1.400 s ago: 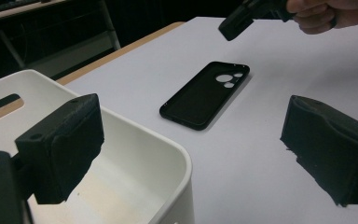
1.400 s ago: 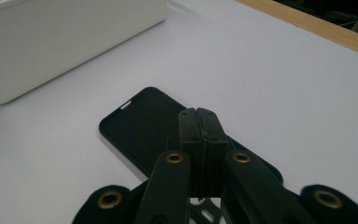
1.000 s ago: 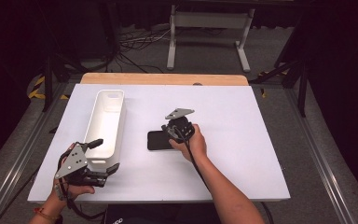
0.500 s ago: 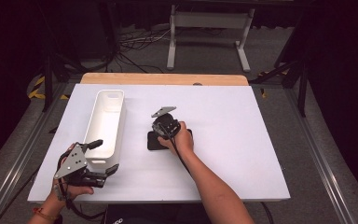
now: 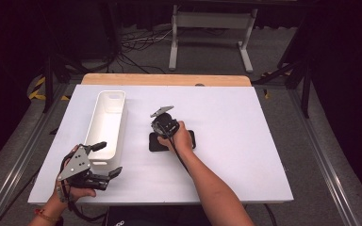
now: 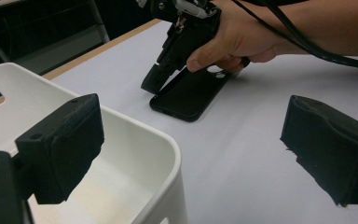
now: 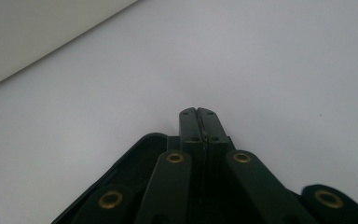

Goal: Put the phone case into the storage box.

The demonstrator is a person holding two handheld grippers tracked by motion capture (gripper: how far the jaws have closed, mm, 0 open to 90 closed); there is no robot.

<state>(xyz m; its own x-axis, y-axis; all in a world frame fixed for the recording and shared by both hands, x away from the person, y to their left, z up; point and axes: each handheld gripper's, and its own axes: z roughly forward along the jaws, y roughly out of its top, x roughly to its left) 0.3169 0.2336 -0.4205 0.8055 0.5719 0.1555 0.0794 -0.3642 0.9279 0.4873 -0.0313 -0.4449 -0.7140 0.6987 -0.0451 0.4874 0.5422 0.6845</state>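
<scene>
The phone (image 5: 156, 142) lies mid-table (image 5: 245, 141); the bin (image 5: 107, 123) stands left of it — well apart, nearer the left edge.

— What sits on the tabletop (image 5: 245, 141) off to the left?
— A long white bin (image 5: 107, 125), upright and open-topped, with a slot handle in its far end wall.
— And the tabletop itself?
— White, with a wooden strip (image 5: 165, 79) along its far edge.
— Beyond that?
— A grey floor with loose cables (image 5: 136, 44) and a pale metal stand (image 5: 212, 28).
</scene>
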